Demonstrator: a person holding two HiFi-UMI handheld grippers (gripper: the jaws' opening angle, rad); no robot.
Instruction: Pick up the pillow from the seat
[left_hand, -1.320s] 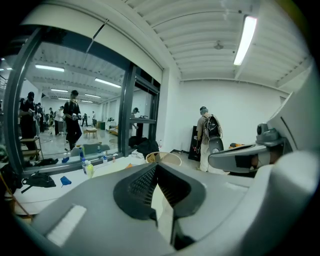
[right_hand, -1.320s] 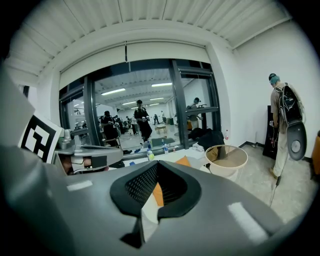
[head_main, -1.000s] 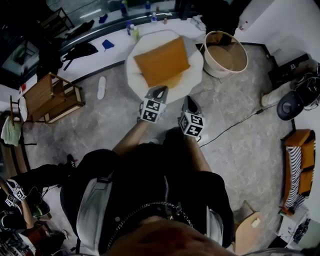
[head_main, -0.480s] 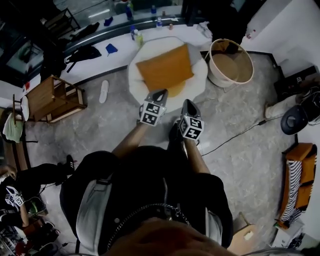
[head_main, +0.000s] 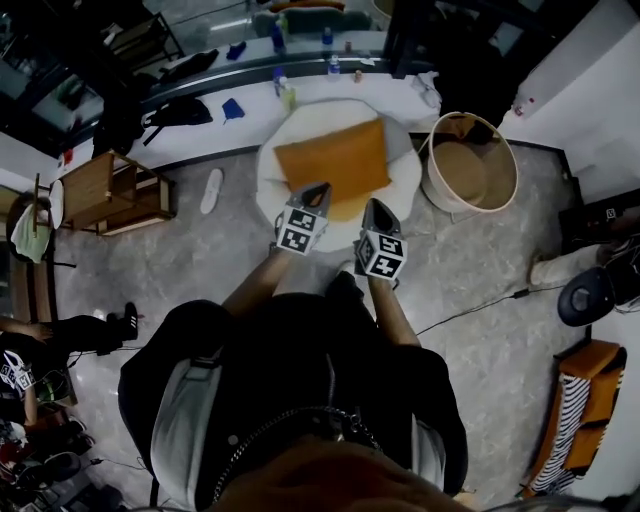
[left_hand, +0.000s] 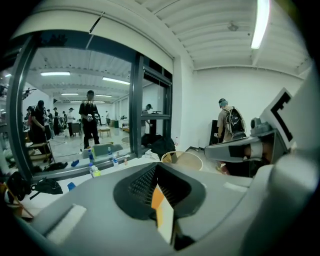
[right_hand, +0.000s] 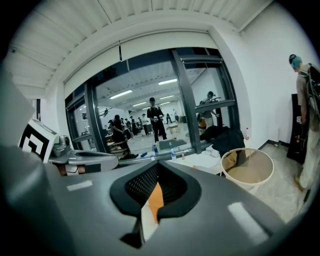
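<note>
Left gripper view first: looking at a left gripper (left_hand: 157, 172) with jaws clamped fully together and nothing pinched, just a sliver of the orange pillow (left_hand: 157, 196) peeking through the slit past the pads. Same deal on the right gripper (right_hand: 156, 175): jaws shut on nothing, with a bit of orange showing beyond them too.

Over in the head view, both held out side by side, tips over the near edge of the pillow. Touching it or just above it? Can't tell from up here. Lying flat on the round white seat (head_main: 405, 180), that pillow, covering most of the top and not in anybody's grip.

Just right of the seat, a round beige tub (head_main: 447, 203) standing open on the grey stone floor (head_main: 480, 290). Left of the seat, a single white slipper (head_main: 211, 190) on the floor, and further left a low wooden rack (head_main: 115, 190). Behind the seat, a white ledge (head_main: 250, 100) under the windows with a few bottles (head_main: 283, 88) and a dark bag (head_main: 180, 110) on it.
</note>
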